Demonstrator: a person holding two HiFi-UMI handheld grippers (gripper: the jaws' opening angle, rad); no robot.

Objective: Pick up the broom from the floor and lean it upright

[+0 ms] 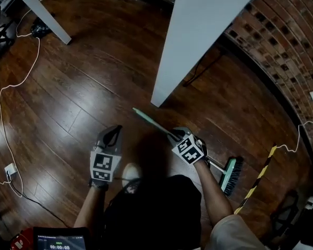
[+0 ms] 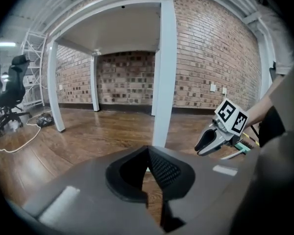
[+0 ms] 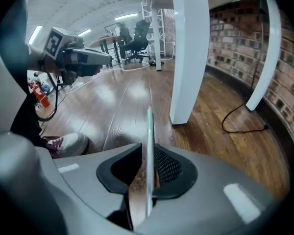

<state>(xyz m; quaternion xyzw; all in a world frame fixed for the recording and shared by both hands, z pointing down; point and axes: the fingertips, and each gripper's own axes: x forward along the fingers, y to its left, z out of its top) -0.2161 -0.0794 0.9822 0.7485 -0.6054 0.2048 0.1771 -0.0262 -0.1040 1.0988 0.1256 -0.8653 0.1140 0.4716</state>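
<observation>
The broom lies flat on the wooden floor in the head view, its pale green handle (image 1: 148, 121) pointing up-left and its green brush head (image 1: 230, 175) at the lower right. My right gripper (image 1: 173, 134) is down over the handle's middle. In the right gripper view the handle (image 3: 149, 131) runs between the jaws, close to the right pad, with floor showing on its left side, so the right gripper (image 3: 148, 153) is open around it. My left gripper (image 1: 113, 130) hovers to the left of the broom, its tips together and nothing in it (image 2: 147, 153).
A white pillar (image 1: 193, 40) stands just beyond the handle's tip, with a brick wall (image 1: 287, 46) to the right. A yellow-and-black striped strip (image 1: 258, 178) lies by the brush head. White cable (image 1: 10, 87) trails at left. My shoe (image 1: 130, 173) is between the grippers.
</observation>
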